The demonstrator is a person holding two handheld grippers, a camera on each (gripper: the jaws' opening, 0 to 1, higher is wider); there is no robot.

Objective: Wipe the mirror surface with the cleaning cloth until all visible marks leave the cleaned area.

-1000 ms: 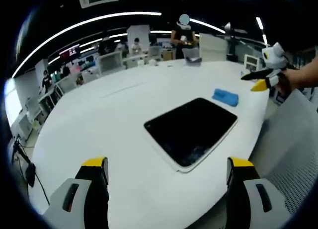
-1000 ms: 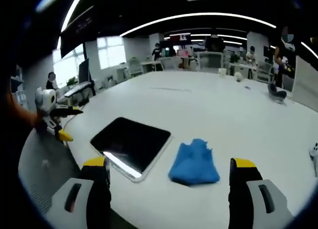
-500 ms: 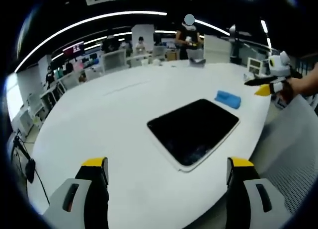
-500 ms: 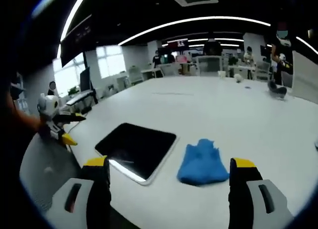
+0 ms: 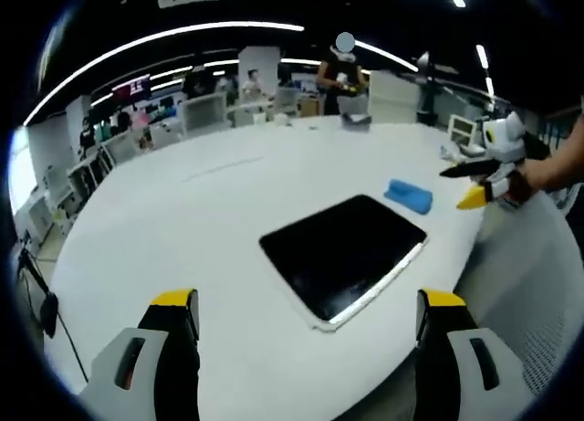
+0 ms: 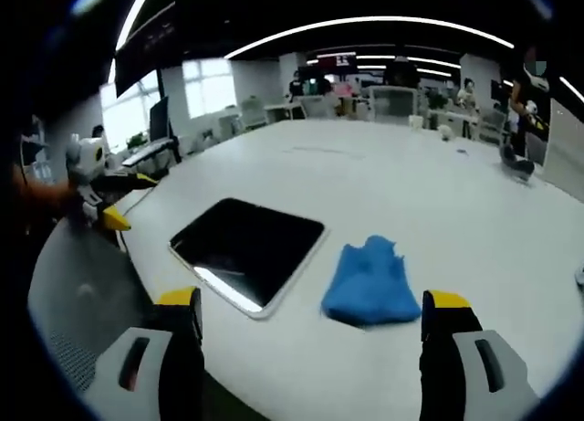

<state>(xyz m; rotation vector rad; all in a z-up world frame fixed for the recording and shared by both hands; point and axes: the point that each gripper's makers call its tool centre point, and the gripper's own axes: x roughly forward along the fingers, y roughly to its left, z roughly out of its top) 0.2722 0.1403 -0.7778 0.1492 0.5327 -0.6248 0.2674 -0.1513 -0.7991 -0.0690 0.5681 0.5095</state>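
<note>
The flat rectangular dark mirror (image 6: 246,251) lay on the big round white table (image 6: 438,193). The crumpled blue cleaning cloth (image 6: 370,280) sat just beside it, to its right in the right gripper view.

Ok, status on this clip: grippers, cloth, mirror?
Left gripper and right gripper open, empty, off the table. Crumpled blue cleaning cloth lies beside dark rectangular mirror, untouched. Nothing between.

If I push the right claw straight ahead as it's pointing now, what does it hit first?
Most likely the blue cloth: it lies crumpled on the white table between the open jaws of the right claw, just ahead. The mirror sits off to the side. Depth is hard to judge here.
</note>
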